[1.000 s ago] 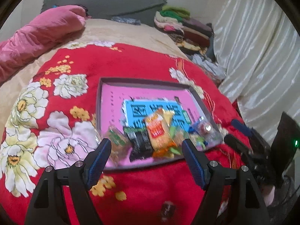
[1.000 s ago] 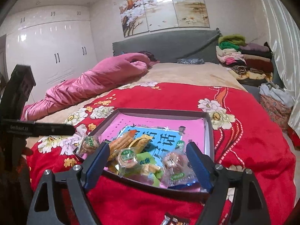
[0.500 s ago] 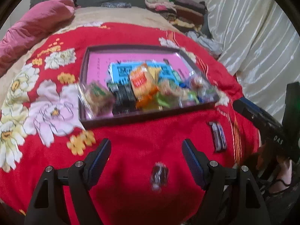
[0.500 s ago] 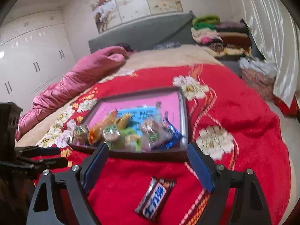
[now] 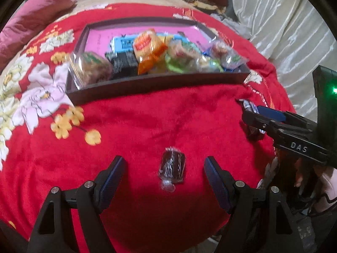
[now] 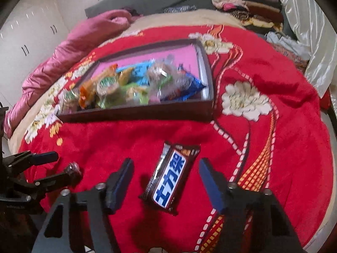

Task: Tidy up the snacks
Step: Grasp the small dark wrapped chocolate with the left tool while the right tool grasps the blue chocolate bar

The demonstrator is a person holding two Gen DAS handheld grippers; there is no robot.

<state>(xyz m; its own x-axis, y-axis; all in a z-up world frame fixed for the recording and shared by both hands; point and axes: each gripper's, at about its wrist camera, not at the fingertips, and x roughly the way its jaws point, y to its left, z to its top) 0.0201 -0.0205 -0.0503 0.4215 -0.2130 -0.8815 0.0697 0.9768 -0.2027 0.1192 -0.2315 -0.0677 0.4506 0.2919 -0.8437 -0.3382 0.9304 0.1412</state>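
A dark box tray (image 5: 158, 82) with a pink lining holds several wrapped snacks on a red flowered blanket. In front of it lies a small dark wrapped candy (image 5: 172, 166), between the fingers of my left gripper (image 5: 164, 168), which is open and clear of it on both sides. In the right wrist view a brown chocolate bar (image 6: 170, 181) with a blue label lies on the blanket between the fingers of my right gripper (image 6: 166, 168). Those jaws are closing, and a gap still shows on each side of the bar. The tray (image 6: 137, 113) sits just beyond.
A pink quilt (image 6: 84, 35) lies at the far left of the bed. Folded clothes (image 6: 248, 2) are stacked at the back right, with a white curtain (image 5: 284, 31) on the right. The right gripper (image 5: 250, 113) shows at the right edge of the left wrist view.
Both grippers have sunk towards the blanket, in front of the tray. The candy now lies between the left fingers. The right fingers have narrowed around the chocolate bar.
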